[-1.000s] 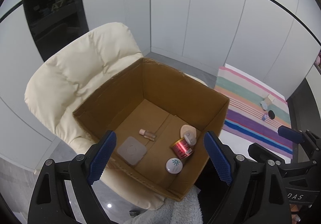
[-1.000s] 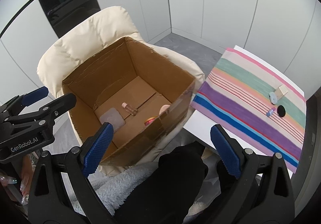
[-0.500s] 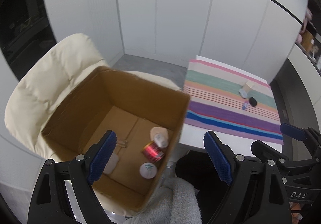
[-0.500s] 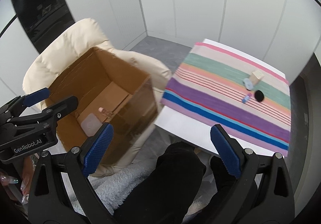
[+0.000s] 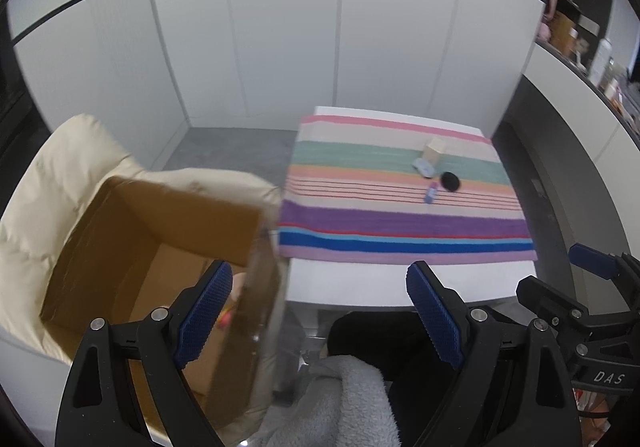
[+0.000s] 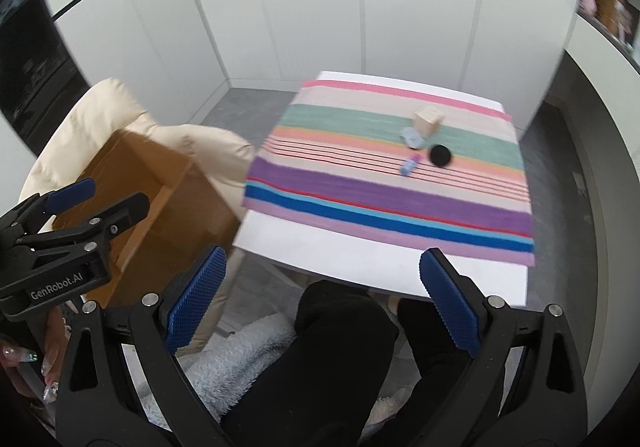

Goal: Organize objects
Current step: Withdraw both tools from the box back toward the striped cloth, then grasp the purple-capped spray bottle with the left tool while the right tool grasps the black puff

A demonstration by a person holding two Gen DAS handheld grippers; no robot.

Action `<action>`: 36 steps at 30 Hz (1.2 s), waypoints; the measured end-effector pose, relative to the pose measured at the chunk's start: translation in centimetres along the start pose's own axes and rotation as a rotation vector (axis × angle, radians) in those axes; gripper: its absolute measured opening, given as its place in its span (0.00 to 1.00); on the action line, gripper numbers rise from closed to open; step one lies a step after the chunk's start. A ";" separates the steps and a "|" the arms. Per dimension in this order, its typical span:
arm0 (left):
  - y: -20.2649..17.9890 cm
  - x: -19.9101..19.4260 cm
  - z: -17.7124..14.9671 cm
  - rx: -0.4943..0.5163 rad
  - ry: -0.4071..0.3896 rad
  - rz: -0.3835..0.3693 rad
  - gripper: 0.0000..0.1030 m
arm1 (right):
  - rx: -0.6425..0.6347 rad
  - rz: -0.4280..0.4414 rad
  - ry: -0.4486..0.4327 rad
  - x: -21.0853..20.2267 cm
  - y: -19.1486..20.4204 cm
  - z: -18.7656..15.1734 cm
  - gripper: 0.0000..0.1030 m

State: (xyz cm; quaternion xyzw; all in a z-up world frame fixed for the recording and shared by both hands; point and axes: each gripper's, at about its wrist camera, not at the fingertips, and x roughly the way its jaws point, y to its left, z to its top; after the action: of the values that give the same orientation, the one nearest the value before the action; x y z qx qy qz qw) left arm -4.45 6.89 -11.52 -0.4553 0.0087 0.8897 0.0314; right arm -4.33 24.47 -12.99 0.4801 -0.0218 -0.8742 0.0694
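On a white table (image 5: pixel 400 283) lies a striped cloth (image 5: pixel 400 223) with a small beige box (image 5: pixel 434 151), a pale blue item (image 5: pixel 424 167), a black round disc (image 5: pixel 449 181) and a small blue-and-pink tube (image 5: pixel 431 194). The same box (image 6: pixel 427 120), disc (image 6: pixel 440 155) and tube (image 6: pixel 410 164) show in the right wrist view. An open cardboard box (image 5: pixel 160 247) sits on a cream chair (image 5: pixel 60 175) at left. My left gripper (image 5: pixel 320 307) is open and empty above the person's lap. My right gripper (image 6: pixel 320 299) is open and empty too.
White wall panels stand behind the table. A person's dark trousers (image 6: pixel 332 347) and a grey fleece (image 5: pixel 344 399) fill the lower foreground. A shelf with bottles (image 5: pixel 592 55) runs along the far right. Grey floor (image 5: pixel 232 147) lies between chair and wall.
Both views have swung right, from the cardboard box on the chair toward the striped table. The box's contents have dropped mostly out of sight. Both grippers stayed open.
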 end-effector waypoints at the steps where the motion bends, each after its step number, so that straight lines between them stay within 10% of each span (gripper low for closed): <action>1: -0.9 0.2 0.2 0.019 0.002 -0.009 0.88 | 0.012 -0.011 0.000 -0.1 -0.8 -0.2 0.96; 19: -6.5 1.9 2.3 0.138 -0.023 -0.049 0.88 | 0.206 -0.109 0.021 -0.5 -10.8 -2.3 0.96; 36: -10.5 11.5 9.3 0.208 0.041 -0.039 0.87 | 0.214 -0.155 0.053 6.6 -16.4 2.1 0.96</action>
State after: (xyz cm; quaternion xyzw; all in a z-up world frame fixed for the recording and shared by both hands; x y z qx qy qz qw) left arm -18.05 18.34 -15.28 -0.4677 0.0930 0.8738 0.0956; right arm -11.26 39.71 -19.08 0.5080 -0.0760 -0.8565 -0.0495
